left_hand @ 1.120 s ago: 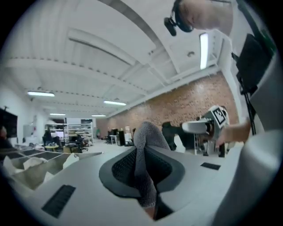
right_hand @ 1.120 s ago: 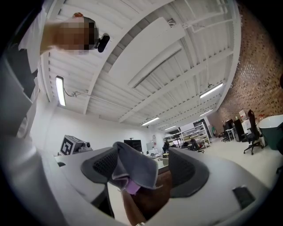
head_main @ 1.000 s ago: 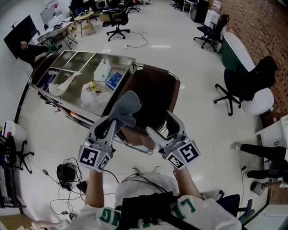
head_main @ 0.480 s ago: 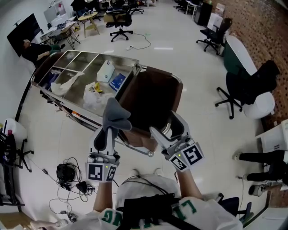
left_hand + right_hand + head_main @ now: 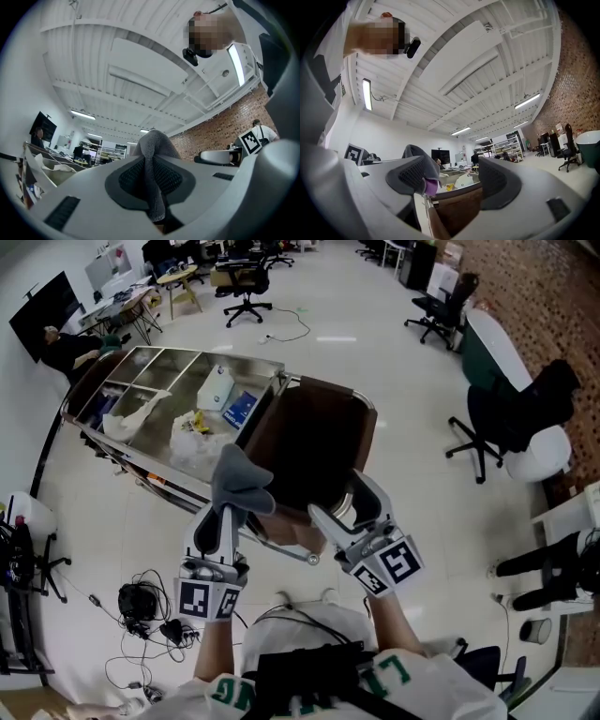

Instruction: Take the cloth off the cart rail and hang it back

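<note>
A grey cloth (image 5: 240,480) stands up in a bunch above the near end of the cart, pinched in my left gripper (image 5: 230,512), which is shut on it. In the left gripper view the cloth (image 5: 153,146) is squeezed between the two pads and rises past them. The cart's handle rail (image 5: 291,550) runs just below both grippers. My right gripper (image 5: 349,507) is beside the left one, open, with nothing between its fingers. In the right gripper view the cloth (image 5: 414,152) shows behind the left finger (image 5: 412,174).
A brown bag (image 5: 309,442) hangs at the cart's near end. The steel cart (image 5: 122,371) has trays holding a white jug (image 5: 214,388), a blue pack (image 5: 239,408) and plastic bags. Cables (image 5: 141,601) lie on the floor at the left. Office chairs (image 5: 497,418) stand at the right.
My left gripper has swung from a slant to pointing straight ahead and drawn slightly toward me, carrying the cloth a little to the left. The right gripper has barely moved.
</note>
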Demonstrator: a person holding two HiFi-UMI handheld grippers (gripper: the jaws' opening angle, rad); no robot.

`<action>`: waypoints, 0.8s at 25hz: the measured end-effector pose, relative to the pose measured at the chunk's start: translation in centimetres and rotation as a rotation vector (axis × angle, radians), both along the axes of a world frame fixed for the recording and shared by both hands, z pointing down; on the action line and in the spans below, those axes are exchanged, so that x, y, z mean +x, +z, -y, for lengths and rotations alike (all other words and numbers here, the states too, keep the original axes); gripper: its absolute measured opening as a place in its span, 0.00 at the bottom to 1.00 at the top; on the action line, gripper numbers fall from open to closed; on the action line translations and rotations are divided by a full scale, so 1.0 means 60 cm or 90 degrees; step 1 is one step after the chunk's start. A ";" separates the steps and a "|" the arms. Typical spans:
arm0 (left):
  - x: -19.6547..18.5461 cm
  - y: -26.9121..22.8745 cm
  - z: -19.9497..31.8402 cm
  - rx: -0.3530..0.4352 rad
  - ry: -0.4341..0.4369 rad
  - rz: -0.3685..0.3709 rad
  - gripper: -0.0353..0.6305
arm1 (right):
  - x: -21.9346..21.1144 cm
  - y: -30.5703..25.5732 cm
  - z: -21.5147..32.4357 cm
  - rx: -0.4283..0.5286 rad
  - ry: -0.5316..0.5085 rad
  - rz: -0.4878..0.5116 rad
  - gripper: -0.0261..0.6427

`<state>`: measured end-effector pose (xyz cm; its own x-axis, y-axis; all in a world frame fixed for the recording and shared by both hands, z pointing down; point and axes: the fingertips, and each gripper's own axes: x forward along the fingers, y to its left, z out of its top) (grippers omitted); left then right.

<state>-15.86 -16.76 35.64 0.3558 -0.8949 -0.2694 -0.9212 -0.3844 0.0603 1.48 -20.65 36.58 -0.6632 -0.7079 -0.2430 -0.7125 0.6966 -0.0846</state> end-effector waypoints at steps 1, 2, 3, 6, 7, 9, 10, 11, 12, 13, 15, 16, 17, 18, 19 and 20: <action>0.000 -0.001 0.001 0.000 0.000 0.001 0.10 | 0.000 0.001 0.000 -0.001 0.000 0.000 0.58; 0.000 -0.001 0.002 0.000 -0.001 0.003 0.10 | 0.001 0.001 0.001 -0.002 0.001 0.001 0.58; 0.000 0.000 0.003 -0.002 -0.001 0.005 0.10 | 0.002 0.001 0.001 -0.003 0.002 0.002 0.58; 0.001 0.002 0.008 -0.011 0.001 0.012 0.10 | 0.004 0.001 0.001 -0.003 0.005 0.006 0.58; 0.002 0.004 0.010 -0.015 0.001 0.014 0.10 | 0.005 0.001 0.000 -0.003 0.006 0.007 0.58; -0.003 0.014 0.015 -0.017 -0.002 0.023 0.10 | 0.007 0.003 -0.002 -0.005 0.010 0.008 0.58; -0.007 0.022 0.018 -0.015 -0.005 0.030 0.10 | 0.010 0.004 -0.003 -0.006 0.013 0.009 0.58; -0.009 0.028 0.022 -0.013 -0.006 0.034 0.10 | 0.013 0.006 -0.003 -0.008 0.017 0.009 0.58; -0.006 0.030 0.027 -0.014 -0.004 0.037 0.10 | 0.018 0.007 -0.004 -0.009 0.021 0.010 0.58; 0.001 0.031 0.032 -0.016 0.001 0.040 0.10 | 0.024 0.007 -0.004 -0.010 0.026 0.010 0.58; 0.021 0.031 0.047 -0.021 0.015 0.042 0.10 | 0.040 0.009 -0.005 -0.013 0.039 0.010 0.58; 0.032 0.032 0.055 -0.024 0.023 0.043 0.10 | 0.049 0.011 -0.005 -0.015 0.046 0.010 0.58; 0.043 0.034 0.065 -0.027 0.032 0.045 0.10 | 0.059 0.012 -0.004 -0.017 0.054 0.010 0.58; 0.056 0.037 0.076 -0.031 0.041 0.048 0.10 | 0.068 0.014 -0.004 -0.019 0.062 0.010 0.58; 0.069 0.040 0.089 -0.036 0.051 0.051 0.10 | 0.078 0.015 -0.003 -0.021 0.070 0.011 0.58; 0.084 0.044 0.102 -0.040 0.063 0.055 0.10 | 0.089 0.016 -0.003 -0.022 0.078 0.011 0.58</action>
